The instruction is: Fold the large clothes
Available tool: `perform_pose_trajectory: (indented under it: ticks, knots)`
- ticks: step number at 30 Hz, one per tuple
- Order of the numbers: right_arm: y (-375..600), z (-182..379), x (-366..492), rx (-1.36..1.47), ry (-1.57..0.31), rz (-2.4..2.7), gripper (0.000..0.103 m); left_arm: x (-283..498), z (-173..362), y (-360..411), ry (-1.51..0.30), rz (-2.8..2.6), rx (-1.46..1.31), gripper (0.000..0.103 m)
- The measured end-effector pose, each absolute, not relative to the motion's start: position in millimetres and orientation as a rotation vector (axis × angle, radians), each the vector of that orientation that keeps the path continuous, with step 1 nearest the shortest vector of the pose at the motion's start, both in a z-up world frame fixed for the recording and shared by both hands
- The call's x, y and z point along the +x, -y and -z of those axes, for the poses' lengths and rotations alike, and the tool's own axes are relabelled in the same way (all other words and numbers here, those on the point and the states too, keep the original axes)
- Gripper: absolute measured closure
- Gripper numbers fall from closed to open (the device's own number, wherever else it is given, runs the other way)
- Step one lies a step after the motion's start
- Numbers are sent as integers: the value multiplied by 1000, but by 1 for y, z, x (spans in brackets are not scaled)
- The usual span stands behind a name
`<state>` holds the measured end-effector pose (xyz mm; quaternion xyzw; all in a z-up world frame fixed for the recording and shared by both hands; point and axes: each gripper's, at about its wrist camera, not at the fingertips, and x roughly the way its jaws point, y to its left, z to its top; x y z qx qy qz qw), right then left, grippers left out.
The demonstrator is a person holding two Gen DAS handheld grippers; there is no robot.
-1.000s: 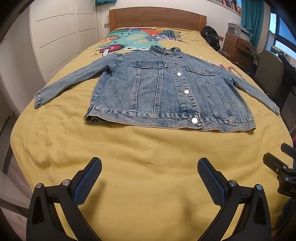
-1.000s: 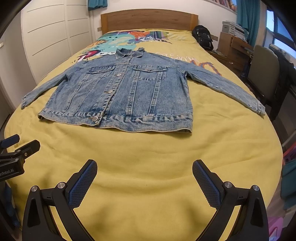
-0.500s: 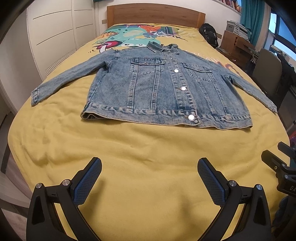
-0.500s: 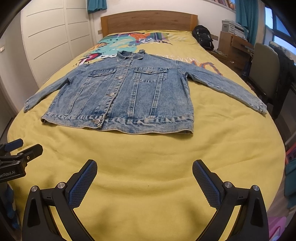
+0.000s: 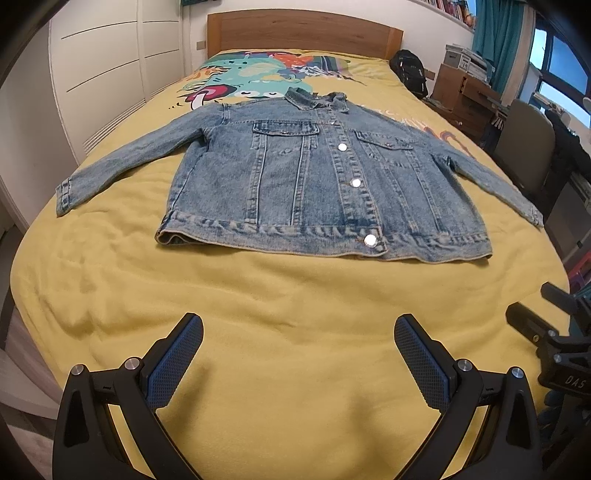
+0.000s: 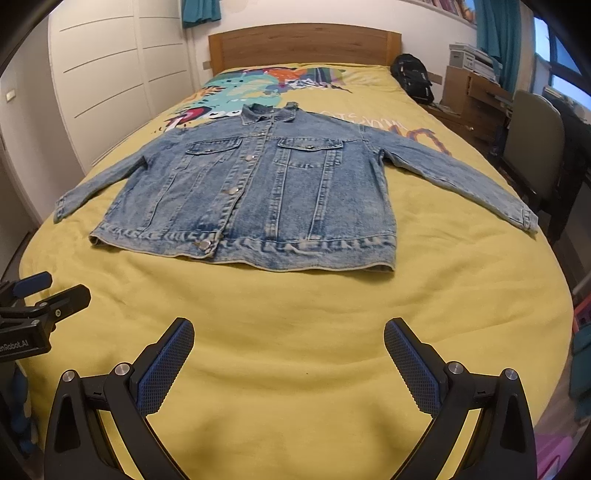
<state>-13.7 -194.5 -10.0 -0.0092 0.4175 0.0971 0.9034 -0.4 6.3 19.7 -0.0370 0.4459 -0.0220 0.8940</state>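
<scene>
A blue denim jacket (image 5: 325, 184) lies flat and buttoned, front up, on the yellow bed cover (image 5: 295, 369), with both sleeves spread out to the sides. It also shows in the right wrist view (image 6: 258, 199). My left gripper (image 5: 298, 332) is open and empty, above the bare cover in front of the jacket's hem. My right gripper (image 6: 289, 334) is open and empty too, at about the same distance from the hem. Each gripper shows at the edge of the other's view, the right one (image 5: 554, 339) and the left one (image 6: 40, 306).
A wooden headboard (image 5: 303, 33) stands at the far end. White wardrobe doors (image 5: 103, 74) run along the left. A black backpack (image 5: 408, 70), a wooden desk (image 5: 469, 96) and a chair (image 5: 528, 147) stand along the right of the bed.
Both grippers have moved a little forward toward the jacket, which sits slightly lower and larger in both views. The jacket has not moved and both grippers stay open.
</scene>
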Motion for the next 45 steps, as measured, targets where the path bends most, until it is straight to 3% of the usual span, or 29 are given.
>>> perform_pose_trajectory:
  ticks: [45]
  knots:
    - [238,-25,36,77,-830,-186,0,43,-68,-29,-924,-35,-38,1]
